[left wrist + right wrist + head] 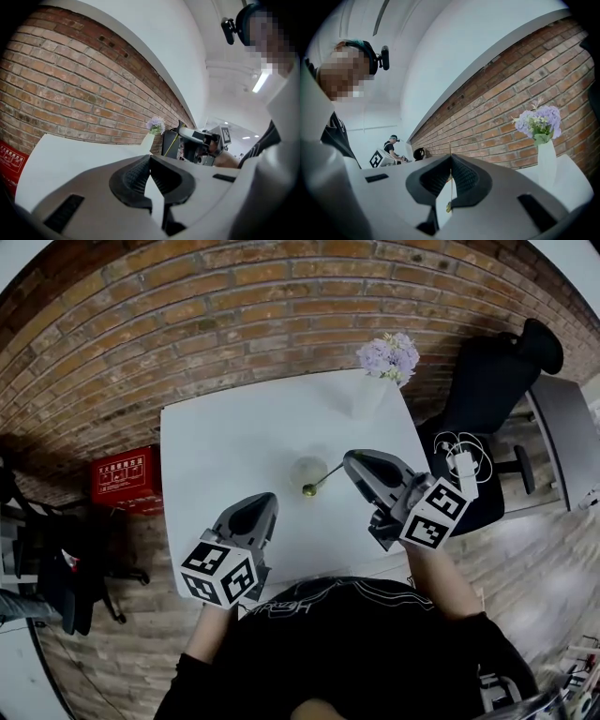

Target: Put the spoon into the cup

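A clear glass cup stands near the middle of the white table. My right gripper is to the right of the cup, shut on the handle of a thin gold spoon. The spoon slants down to the left, and its rounded end lies at the cup's near right side. In the right gripper view the spoon shows as a thin gold strip pinched between the closed jaws. My left gripper is over the table's near edge, left of and below the cup, jaws together and empty.
A white vase of purple flowers stands at the table's far right corner. A black chair with a white cable on its seat is on the right. A red box sits on the floor at left, by the brick wall.
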{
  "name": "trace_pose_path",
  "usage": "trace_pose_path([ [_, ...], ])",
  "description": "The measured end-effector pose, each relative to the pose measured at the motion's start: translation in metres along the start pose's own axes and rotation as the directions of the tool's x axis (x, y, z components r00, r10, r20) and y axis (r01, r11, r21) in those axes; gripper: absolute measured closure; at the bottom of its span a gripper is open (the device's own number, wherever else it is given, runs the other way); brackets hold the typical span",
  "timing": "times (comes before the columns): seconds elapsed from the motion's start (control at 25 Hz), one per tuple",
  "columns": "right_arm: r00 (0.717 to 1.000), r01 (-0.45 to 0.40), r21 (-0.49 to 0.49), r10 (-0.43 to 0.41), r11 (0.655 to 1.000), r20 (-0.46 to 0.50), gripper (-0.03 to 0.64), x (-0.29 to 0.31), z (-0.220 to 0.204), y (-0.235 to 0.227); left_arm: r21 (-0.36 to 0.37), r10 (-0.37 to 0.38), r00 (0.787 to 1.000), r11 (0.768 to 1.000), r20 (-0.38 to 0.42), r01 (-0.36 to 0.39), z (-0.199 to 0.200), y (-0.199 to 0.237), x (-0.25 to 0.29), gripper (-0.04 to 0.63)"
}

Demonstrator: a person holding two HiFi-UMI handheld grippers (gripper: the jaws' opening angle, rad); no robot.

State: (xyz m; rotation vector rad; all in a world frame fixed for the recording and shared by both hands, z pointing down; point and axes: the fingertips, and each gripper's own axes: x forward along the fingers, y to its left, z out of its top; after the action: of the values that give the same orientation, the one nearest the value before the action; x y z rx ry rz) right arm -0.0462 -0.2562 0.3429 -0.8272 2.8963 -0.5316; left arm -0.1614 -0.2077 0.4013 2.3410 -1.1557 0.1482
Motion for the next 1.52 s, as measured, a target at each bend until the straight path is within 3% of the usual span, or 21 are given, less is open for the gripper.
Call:
trace_pose_path([
  [0.4, 0.996, 0.067, 0.007, -0.066, 0.998, -0.06, 0.618, 0.026, -0.032, -0.044, -0.061, 0.008, 0.998, 0.998, -0.064, -0.012, -0.029, 0.032, 0.019, 0.591],
  [0.88, 0.974, 0.143, 0.038, -0.134, 0.989, -0.183, 0.618, 0.048, -0.105, -0.087, -0.11, 0.054, 0.992, 0.992, -0.115, -0.067, -0.054, 0.058, 0.019, 0.592],
  [1.52, 0.969, 0.141, 0.081, -0.12, 0.987, -0.217, 0.618, 0.058, -0.15, -0.098, -0.107, 0.066, 0.986, 0.991, -0.154, -0.083, -0.064, 0.064, 0.027, 0.592],
])
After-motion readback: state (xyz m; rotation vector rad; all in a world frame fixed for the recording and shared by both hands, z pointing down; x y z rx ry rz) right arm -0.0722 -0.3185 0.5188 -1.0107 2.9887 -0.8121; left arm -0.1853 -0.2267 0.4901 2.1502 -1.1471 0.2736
